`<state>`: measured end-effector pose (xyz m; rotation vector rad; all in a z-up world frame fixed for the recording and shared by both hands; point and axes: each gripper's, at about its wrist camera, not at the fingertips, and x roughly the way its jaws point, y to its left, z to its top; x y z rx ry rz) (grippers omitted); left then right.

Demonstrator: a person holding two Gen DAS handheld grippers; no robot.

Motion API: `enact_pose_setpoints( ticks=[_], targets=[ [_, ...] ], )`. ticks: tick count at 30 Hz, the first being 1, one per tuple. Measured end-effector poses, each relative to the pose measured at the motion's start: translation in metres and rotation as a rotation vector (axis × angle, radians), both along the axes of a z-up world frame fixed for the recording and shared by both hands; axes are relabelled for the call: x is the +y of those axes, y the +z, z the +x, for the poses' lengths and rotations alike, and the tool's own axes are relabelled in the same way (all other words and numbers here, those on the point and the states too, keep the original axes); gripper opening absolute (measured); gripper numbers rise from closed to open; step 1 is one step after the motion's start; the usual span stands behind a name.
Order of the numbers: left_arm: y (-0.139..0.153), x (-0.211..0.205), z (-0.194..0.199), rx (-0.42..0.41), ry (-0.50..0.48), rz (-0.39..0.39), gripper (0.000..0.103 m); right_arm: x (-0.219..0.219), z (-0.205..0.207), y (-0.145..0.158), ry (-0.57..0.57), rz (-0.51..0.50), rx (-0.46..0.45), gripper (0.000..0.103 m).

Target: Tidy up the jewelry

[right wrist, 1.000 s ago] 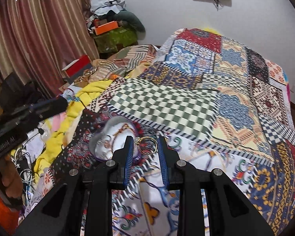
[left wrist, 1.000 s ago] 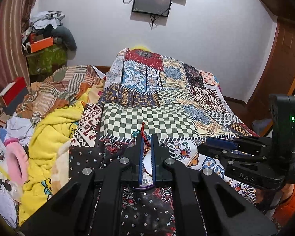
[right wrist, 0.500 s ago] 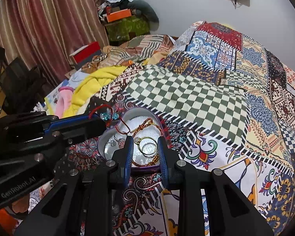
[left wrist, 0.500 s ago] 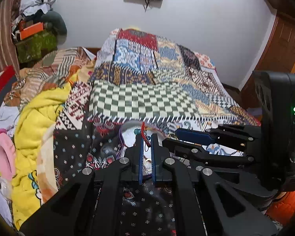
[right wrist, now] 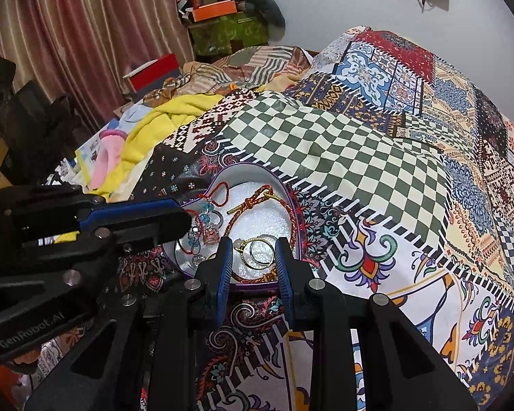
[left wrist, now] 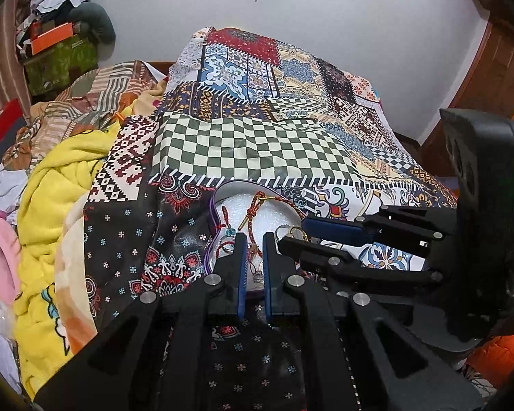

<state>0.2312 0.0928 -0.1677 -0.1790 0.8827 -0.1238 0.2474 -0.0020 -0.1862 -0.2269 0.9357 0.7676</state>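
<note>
We are hovering both grippers over the heart-shaped tin lying on the patchwork bedspread: right gripper spread around gold rings, left gripper slightly parted, its fingers hiding a red cord bracelet, grip unclear.

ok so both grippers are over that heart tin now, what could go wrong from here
1. The right gripper is open around the gold rings, which lie loose in the heart-shaped tin; pulling back could drag or flick them out.
2. The left gripper has a narrow gap around the red braided cord; lifting may snag it.
3. Both grippers crowd the tin on the soft quilt; a bump could tip it.
</note>
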Motion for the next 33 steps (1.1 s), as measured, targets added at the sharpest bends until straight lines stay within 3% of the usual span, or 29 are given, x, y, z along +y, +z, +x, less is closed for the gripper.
enact_pose_setpoints(
  ticks=[9,15,23,29,33],
  targets=[
    [0.016,0.01,-0.007,-0.028,0.047,0.024,0.008,-0.005,0.001,0.009,-0.02,0.002,0.018,0.029],
    [0.041,0.01,-0.023,-0.086,0.066,0.053,0.008,-0.023,-0.009,0.047,-0.072,0.065,-0.041,0.029],
    [0.097,-0.001,-0.062,-0.237,0.097,0.101,0.008,-0.06,-0.055,0.131,-0.16,0.19,-0.256,0.029],
    [0.149,-0.015,-0.108,-0.405,0.128,0.143,0.008,-0.079,-0.114,0.185,-0.198,0.284,-0.444,0.029],
    [0.18,-0.024,-0.147,-0.531,0.15,0.164,0.022,-0.084,-0.152,0.208,-0.205,0.326,-0.545,0.029]
  ],
)
